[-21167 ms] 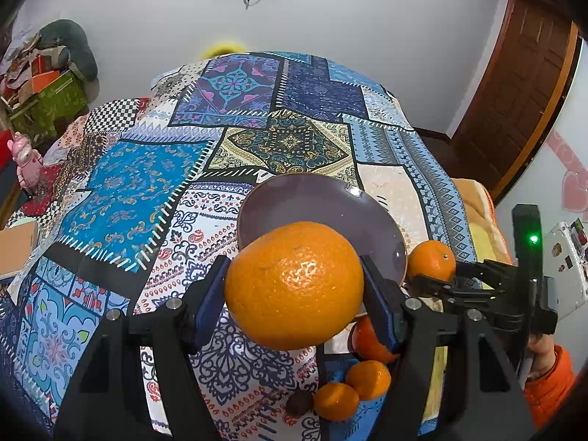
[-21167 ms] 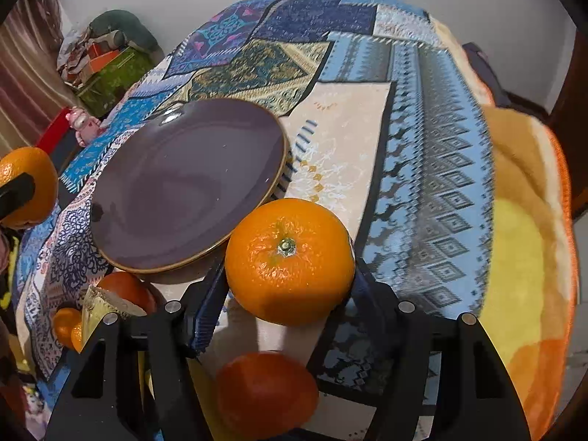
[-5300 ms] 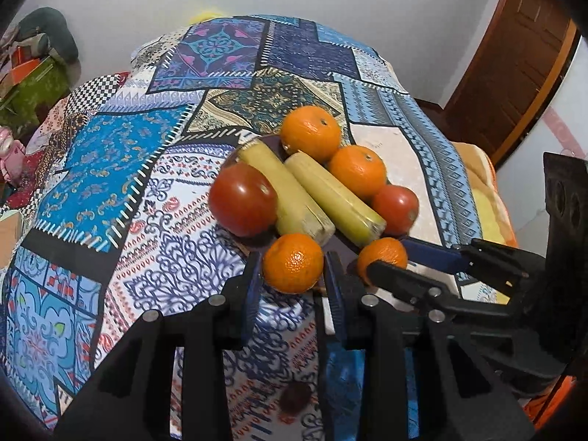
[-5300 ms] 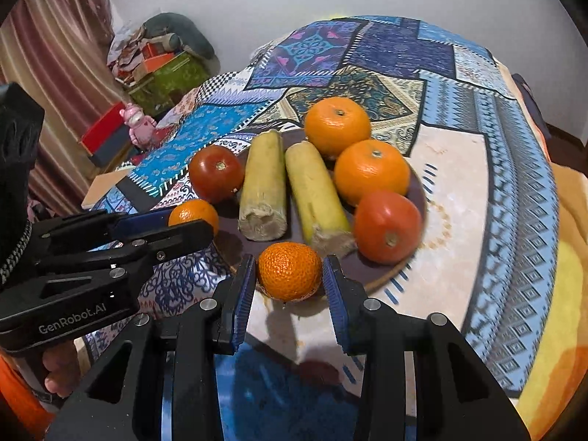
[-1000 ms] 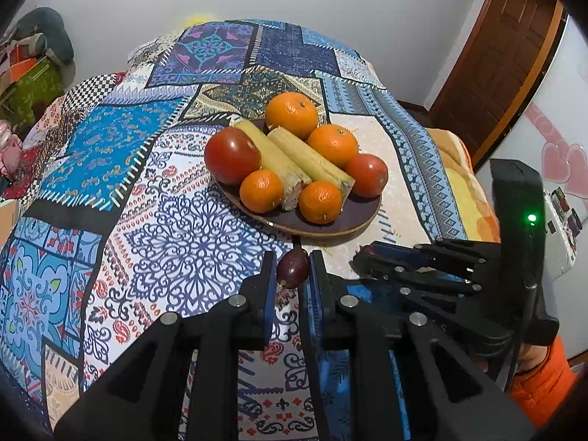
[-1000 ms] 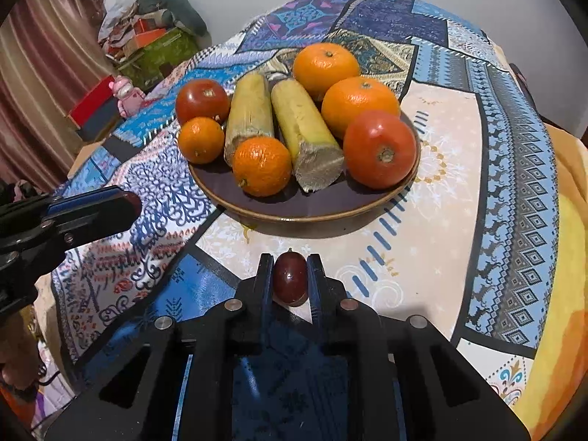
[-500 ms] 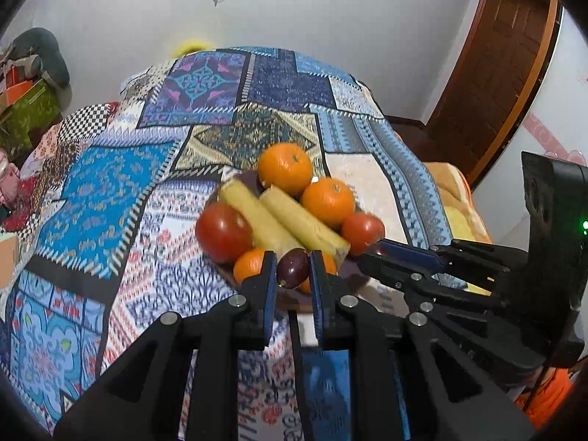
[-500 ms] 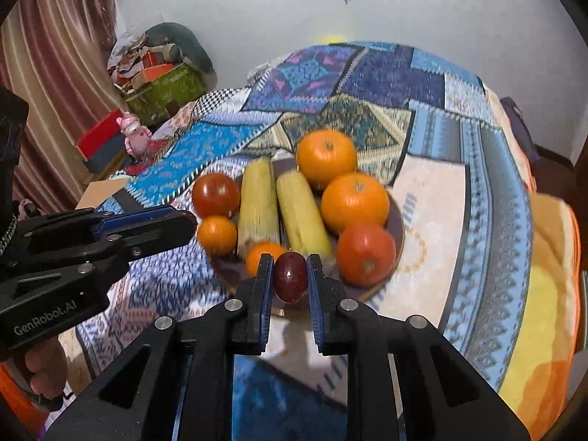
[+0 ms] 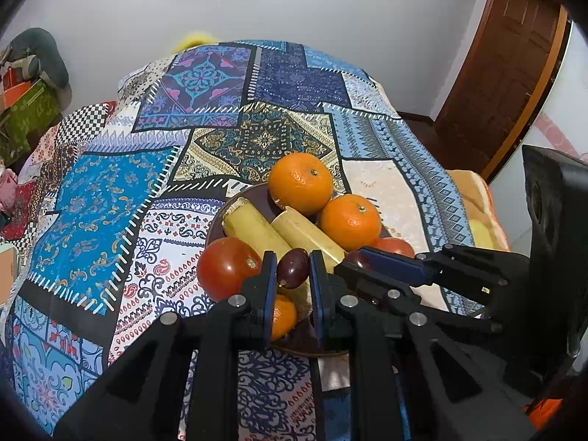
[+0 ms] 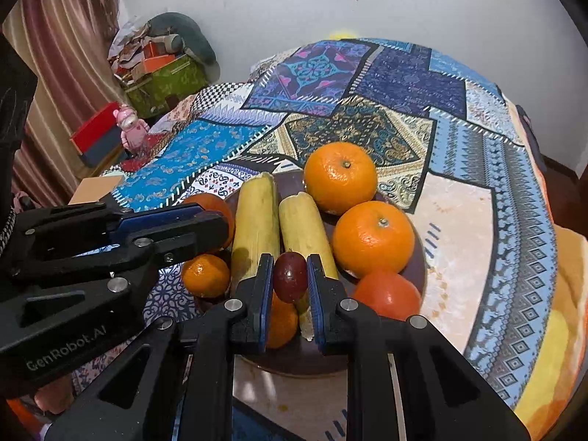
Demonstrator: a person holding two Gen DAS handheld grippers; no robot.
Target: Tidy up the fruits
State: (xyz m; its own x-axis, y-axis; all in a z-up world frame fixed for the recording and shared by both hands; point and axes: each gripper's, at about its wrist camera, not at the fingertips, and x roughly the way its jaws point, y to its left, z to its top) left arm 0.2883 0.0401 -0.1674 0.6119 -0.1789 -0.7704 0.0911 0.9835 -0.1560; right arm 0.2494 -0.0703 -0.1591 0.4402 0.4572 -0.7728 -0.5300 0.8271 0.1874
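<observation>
A dark plate on the patchwork cloth holds two yellow corn-like pieces, two big oranges, two tomatoes and small mandarins. My left gripper is shut on a dark purple grape and holds it above the near side of the plate. My right gripper is shut on another dark purple grape, also over the plate's near side. The right gripper shows in the left wrist view, close beside the left one.
The patchwork cloth covers a bed or table that falls away on all sides. Boxes and a pink toy lie at the far left. A wooden door stands at the right. An orange blanket lies at the right edge.
Both grippers, each with its grape, have moved forward and closer to the plate. The grapes now hang over the fruit at the plate's near side.
</observation>
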